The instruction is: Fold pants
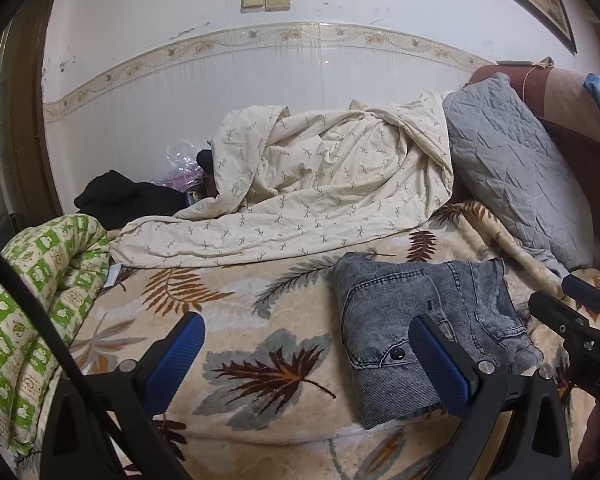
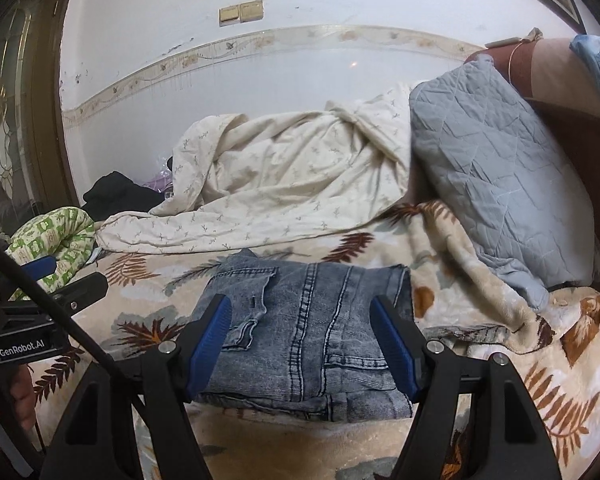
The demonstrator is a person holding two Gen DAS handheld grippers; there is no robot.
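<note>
Open blanket at the bed's near edge, bedding crowding the far side

We see bare leaf-print blanket (image 1: 260,320) left of the folded jeans (image 1: 412,328); the cream duvet (image 1: 320,184) blocks the far edge, the grey pillow (image 1: 512,168) the right end, and the green quilt (image 1: 40,300) the left corner.

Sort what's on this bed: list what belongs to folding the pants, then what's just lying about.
Job:
- folded grey jeans
- left claw, open
- right claw, open

Lying about:
- cream duvet
- grey pillow
- green quilt
- black clothing
- leaf-print blanket
</note>
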